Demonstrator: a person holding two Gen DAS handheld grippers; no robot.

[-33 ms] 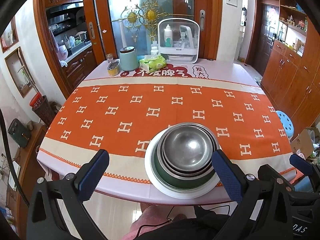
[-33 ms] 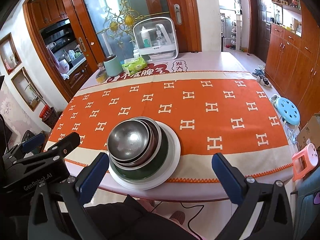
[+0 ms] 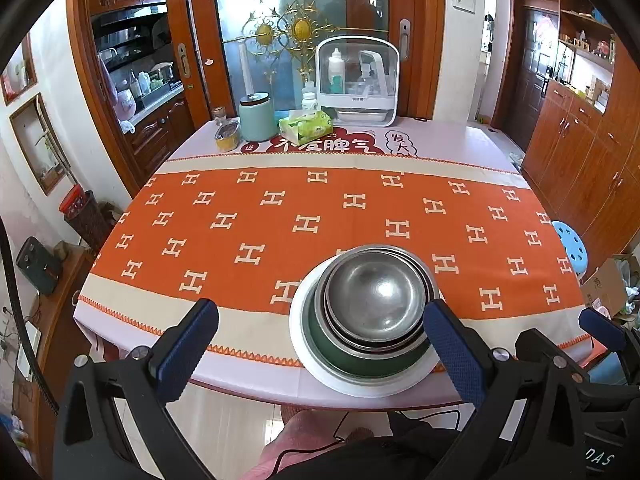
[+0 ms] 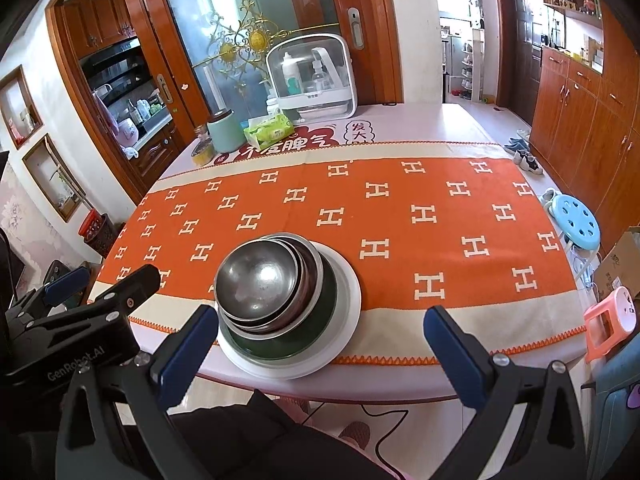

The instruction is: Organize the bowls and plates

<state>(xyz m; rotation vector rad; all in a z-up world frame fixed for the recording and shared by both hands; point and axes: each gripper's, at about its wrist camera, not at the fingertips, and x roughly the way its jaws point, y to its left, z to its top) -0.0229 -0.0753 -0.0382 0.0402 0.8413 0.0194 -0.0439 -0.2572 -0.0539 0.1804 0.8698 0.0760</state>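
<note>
Left gripper [image 3: 320, 344]: fingers spread wide and holding nothing, low at the near edge of the bench; its right finger [image 3: 454, 350] sits just beside the stack's right rim, whether touching cannot be told.
Far left of bench: a small yellow tin [image 3: 227, 136] beside a pale green canister [image 3: 258, 117], then a green tissue pack [image 3: 306, 126].
Cloth [image 3: 280, 216]: orange with white H marks, covering the middle of the bench [image 3: 460, 140].
Stack: a white plate [image 3: 298, 332] at the near edge of the bench, slightly over the cloth's pale border; on it a dark green bowl [image 3: 332, 354], and nested inside that several steel bowls [image 3: 376, 294], all upright, the topmost one empty.
Back of bench: a white box with a clear front [image 3: 357, 80], bottles inside, standing against the glass door.
Right gripper [image 4: 320, 344]: fingers spread wide, empty, level with the bench's near edge; its left finger [image 4: 186, 354] is just beside the stack's left rim, the right one well apart from it.
Right of bench: a blue stool [image 4: 576, 220] and a pink stool [image 4: 610, 324] on the floor.
Person: dark clothing at the bottom of both views.
</note>
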